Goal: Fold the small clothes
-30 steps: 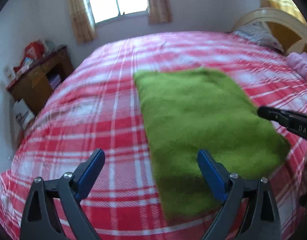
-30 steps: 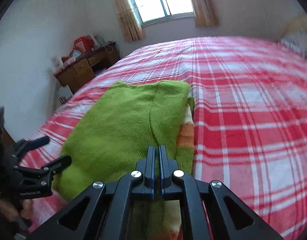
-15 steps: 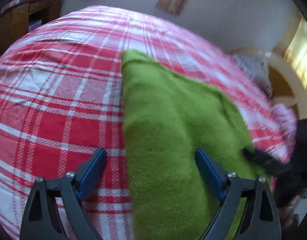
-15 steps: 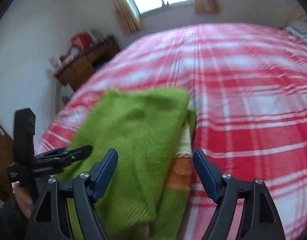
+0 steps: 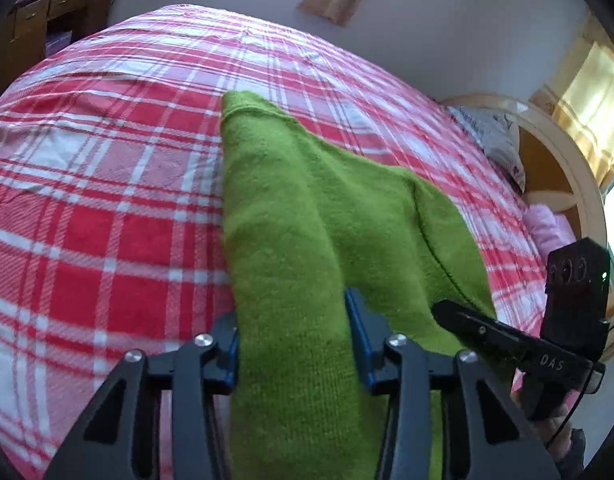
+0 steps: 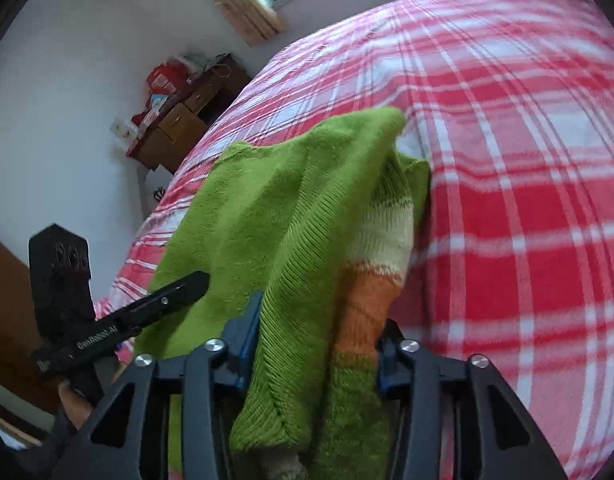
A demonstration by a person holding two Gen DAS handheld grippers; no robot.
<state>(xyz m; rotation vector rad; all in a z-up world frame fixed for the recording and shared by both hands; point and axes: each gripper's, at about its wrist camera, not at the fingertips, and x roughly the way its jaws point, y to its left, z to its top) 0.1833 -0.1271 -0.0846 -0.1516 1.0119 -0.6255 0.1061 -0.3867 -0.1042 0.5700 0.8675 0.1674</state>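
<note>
Red-and-white plaid bedding (image 5: 107,216) covers the bed, and a green sweater (image 5: 307,220) lies near its close edge, bunched and partly raised. Both grippers are closing on that near edge. The left gripper (image 5: 293,344) has a green fold filling its jaws; the right gripper (image 6: 319,344), just beside it, pinches the ribbed part with the orange and cream stripes.

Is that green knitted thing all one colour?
No. In the right wrist view the green sweater shows a cream and an orange stripe on the fold lying under its top layer.
</note>
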